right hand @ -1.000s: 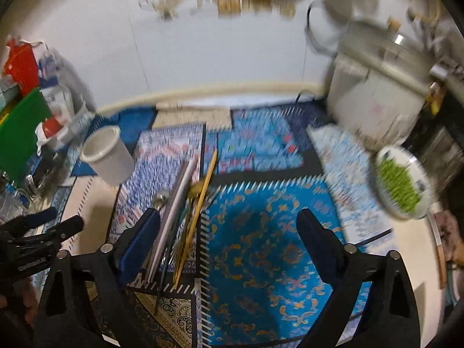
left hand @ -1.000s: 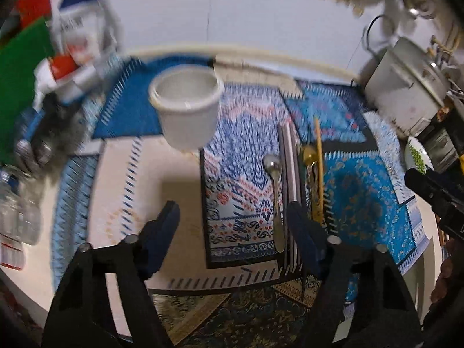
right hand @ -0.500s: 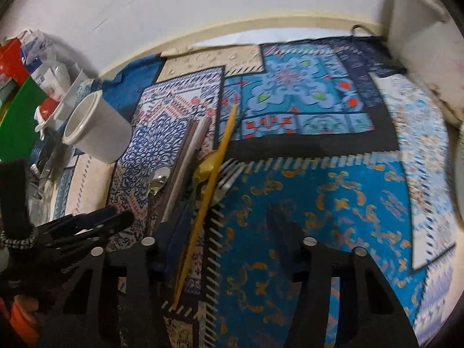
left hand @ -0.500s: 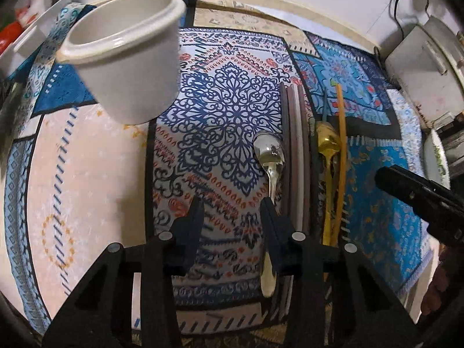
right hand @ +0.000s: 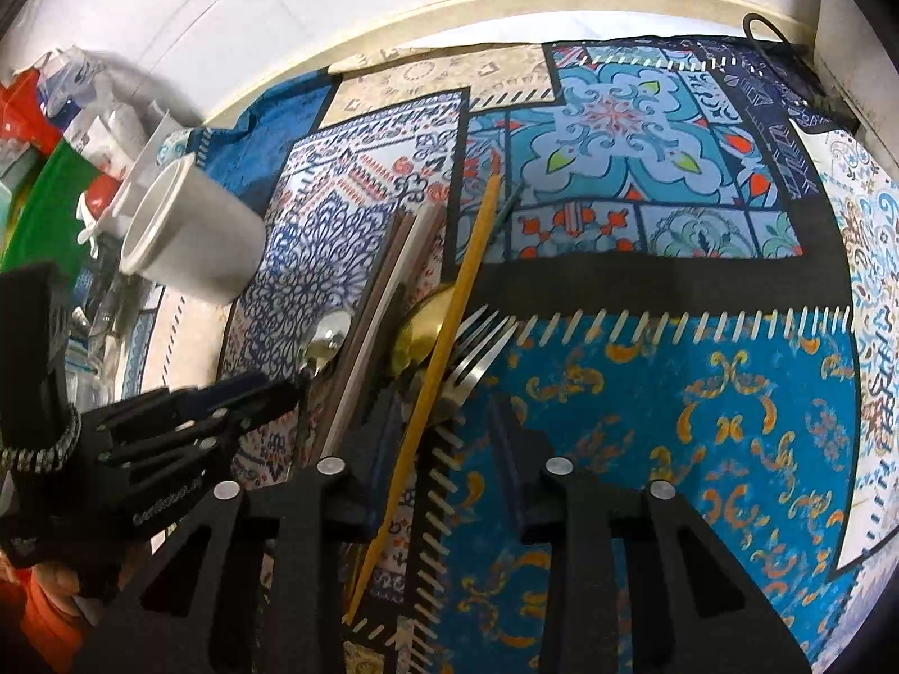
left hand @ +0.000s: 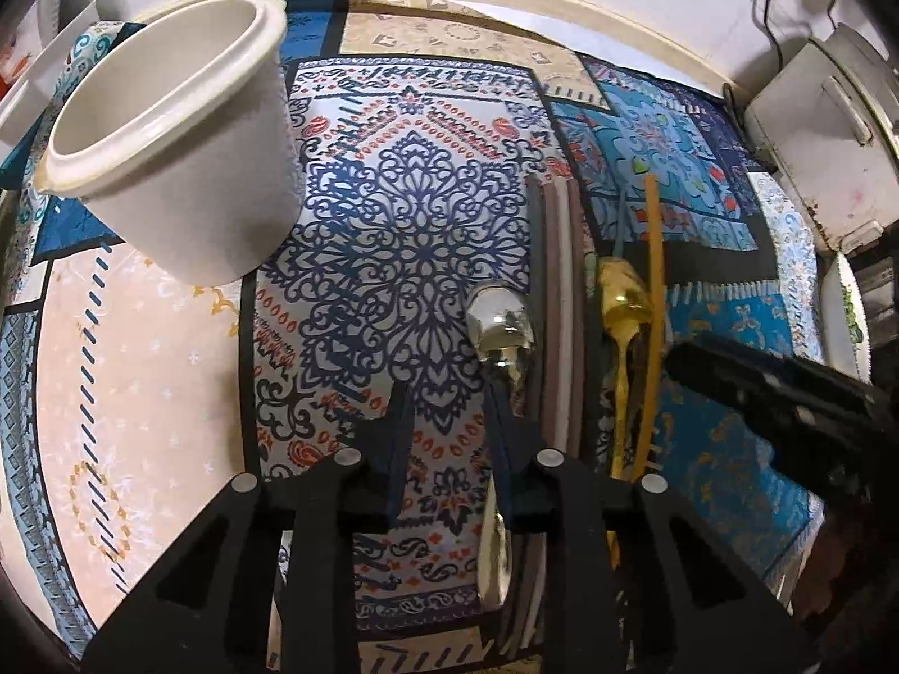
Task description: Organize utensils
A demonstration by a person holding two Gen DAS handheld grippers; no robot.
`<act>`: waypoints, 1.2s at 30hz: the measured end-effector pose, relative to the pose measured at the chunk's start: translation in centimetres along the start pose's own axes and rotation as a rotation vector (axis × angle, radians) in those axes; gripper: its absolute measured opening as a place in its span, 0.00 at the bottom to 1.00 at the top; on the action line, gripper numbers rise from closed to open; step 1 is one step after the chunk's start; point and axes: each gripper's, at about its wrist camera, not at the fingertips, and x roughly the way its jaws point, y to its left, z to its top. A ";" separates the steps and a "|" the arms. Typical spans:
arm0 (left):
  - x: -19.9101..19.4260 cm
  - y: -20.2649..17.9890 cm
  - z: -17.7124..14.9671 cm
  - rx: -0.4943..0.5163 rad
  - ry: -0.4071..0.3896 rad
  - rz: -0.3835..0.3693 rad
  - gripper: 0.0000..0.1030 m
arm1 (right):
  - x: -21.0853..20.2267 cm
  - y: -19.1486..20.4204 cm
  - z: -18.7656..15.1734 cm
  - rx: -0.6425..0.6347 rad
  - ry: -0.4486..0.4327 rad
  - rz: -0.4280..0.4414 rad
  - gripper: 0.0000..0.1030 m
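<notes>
Left wrist view: the left hand-held gripper [left hand: 444, 421] points down at a tabletop [left hand: 140, 393] covered in a patterned cloth, its jaws closing with only cloth between them; nothing is grasped; the silver spoon [left hand: 500, 326] lies just beside its right finger, the handle passing under that finger; beside the spoon lie dark and pale chopsticks [left hand: 556, 303], a gold spoon [left hand: 621, 303] and a yellow chopstick [left hand: 653, 281]; a cream cup [left hand: 185, 168] stands at upper left; the right hand-held gripper [right hand: 444, 427] shows at the right edge.

Right wrist view: the right hand-held gripper's jaws are closing astride the yellow chopstick and the stem of a silver fork [right hand: 477, 348], the pads not yet pressing either; white lettering on the left hand-held gripper's body is too blurred to read; no other writing is legible.
</notes>
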 end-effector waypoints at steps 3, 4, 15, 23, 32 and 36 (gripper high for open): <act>0.1 -1.0 -0.1 0.023 0.008 -0.022 0.24 | 0.2 -0.3 0.6 0.003 -0.002 0.000 0.23; 0.3 -1.3 -0.2 0.034 0.012 -0.019 0.24 | 0.3 -0.4 0.8 0.007 -0.003 0.003 0.21; 1.0 -2.0 0.6 0.026 0.013 0.029 0.15 | 2.0 -0.8 4.2 0.062 -0.012 0.038 0.15; 1.6 -2.4 1.3 0.073 -0.001 0.042 0.06 | 2.8 -1.7 4.8 0.109 -0.011 0.072 0.08; 0.7 -1.8 0.9 0.058 -0.008 0.033 0.05 | 1.3 -1.3 4.9 0.065 -0.064 0.060 0.06; -1.0 -1.6 0.4 0.048 -0.043 0.041 0.04 | 0.2 -1.0 4.8 0.046 -0.092 0.054 0.06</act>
